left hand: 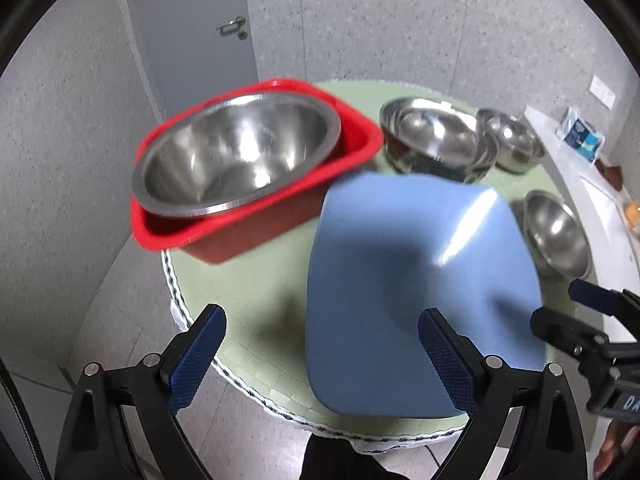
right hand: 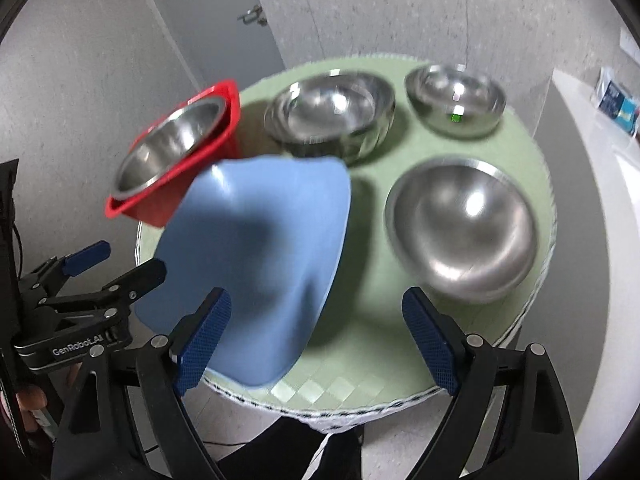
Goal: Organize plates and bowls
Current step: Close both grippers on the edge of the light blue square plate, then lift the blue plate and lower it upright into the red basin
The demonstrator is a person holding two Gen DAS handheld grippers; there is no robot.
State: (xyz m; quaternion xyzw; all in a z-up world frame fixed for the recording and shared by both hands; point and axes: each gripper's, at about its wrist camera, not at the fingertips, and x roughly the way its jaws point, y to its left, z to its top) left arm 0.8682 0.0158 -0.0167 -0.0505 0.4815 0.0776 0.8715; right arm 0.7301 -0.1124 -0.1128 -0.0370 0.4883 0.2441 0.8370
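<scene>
A light blue square plate [left hand: 412,288] [right hand: 256,276] lies on the round table with the green mat [left hand: 248,300] [right hand: 368,312], at its near edge. A red tub [left hand: 256,224] [right hand: 180,184] at the left holds a large steel bowl [left hand: 236,156] [right hand: 168,148]. Stacked steel bowls [left hand: 436,140] [right hand: 332,116] stand behind the plate, a smaller stack [left hand: 516,144] [right hand: 456,100] at the back right, and a single bowl [left hand: 556,232] [right hand: 464,232] at the right. My left gripper [left hand: 322,356] is open above the plate's left edge. My right gripper [right hand: 316,336] is open above the plate's right edge. Both are empty.
A grey door [left hand: 192,28] [right hand: 216,16] and speckled walls stand behind the table. A white counter [left hand: 592,184] [right hand: 600,152] with a blue and white packet [left hand: 580,136] [right hand: 616,100] runs along the right. The other gripper shows at the edge of each view.
</scene>
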